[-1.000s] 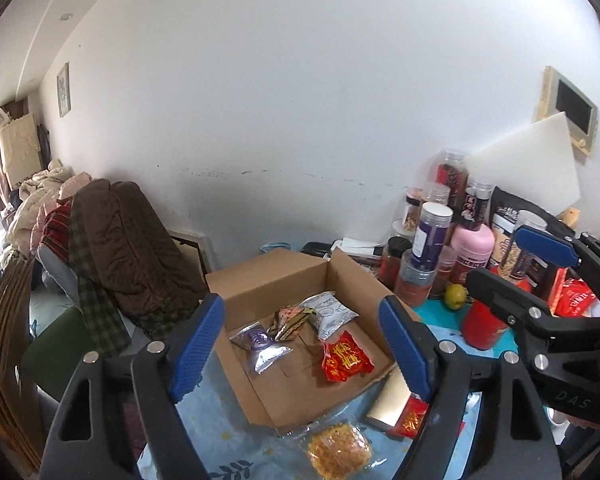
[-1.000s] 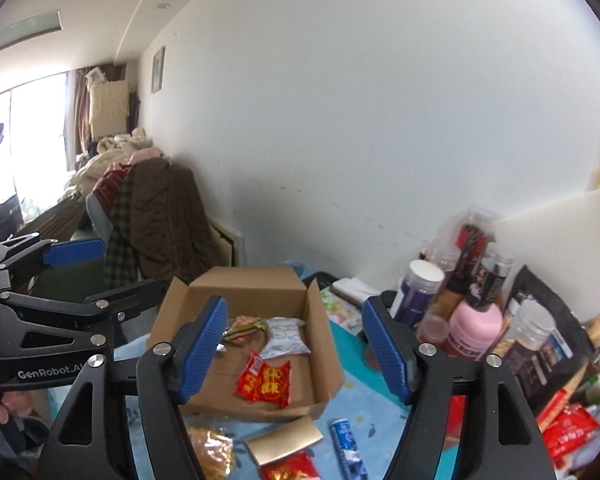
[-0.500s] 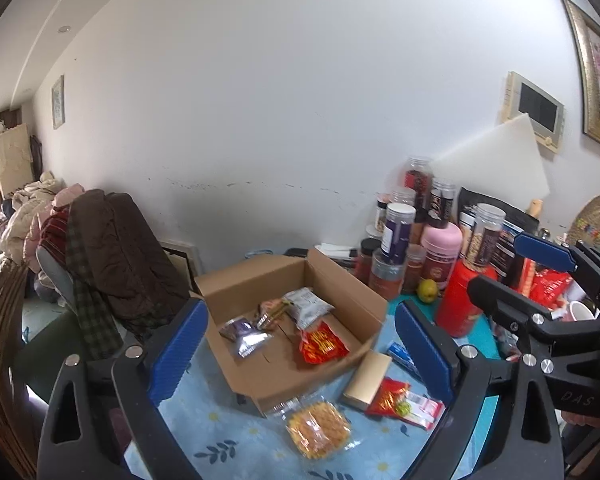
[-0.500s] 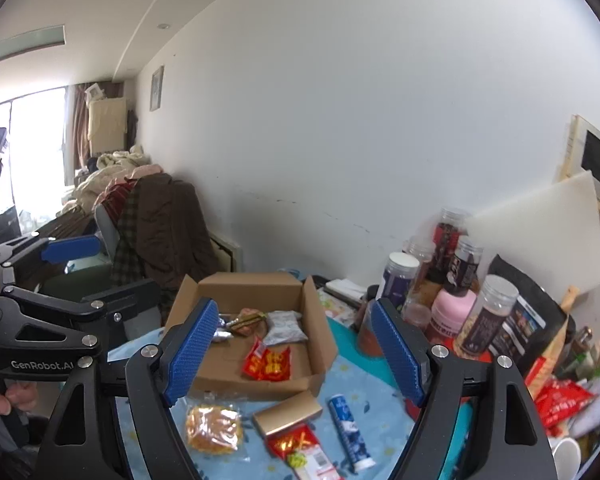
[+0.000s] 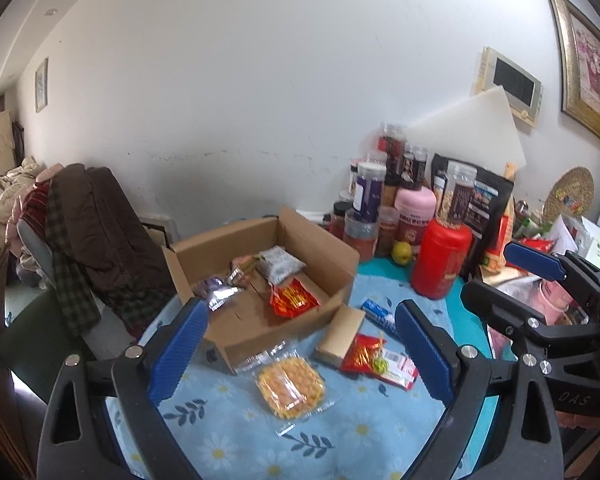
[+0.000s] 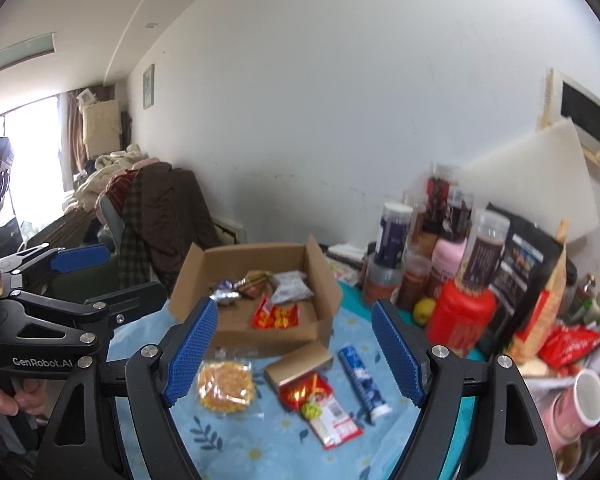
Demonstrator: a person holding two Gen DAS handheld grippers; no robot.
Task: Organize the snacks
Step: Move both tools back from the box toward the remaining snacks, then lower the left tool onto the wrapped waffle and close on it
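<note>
Both sets of tongs spread wide, nothing pinched: left gripper (image 5: 300, 344) freshly opened further, right gripper (image 6: 296, 348) likewise, hovering over the blue flowered tablecloth (image 5: 236, 432). Nearest, a clear pack of yellow puffs (image 5: 291, 387); just beyond, a red wrapper (image 5: 374, 360), a tan bar (image 5: 339, 334) and a blue-white stick (image 5: 379, 315). Further back, the open cardboard box (image 5: 320, 244), with a red packet (image 5: 294, 299) and a grey one (image 5: 280, 265) inside. Jars (image 5: 368, 196) against the wall.
</note>
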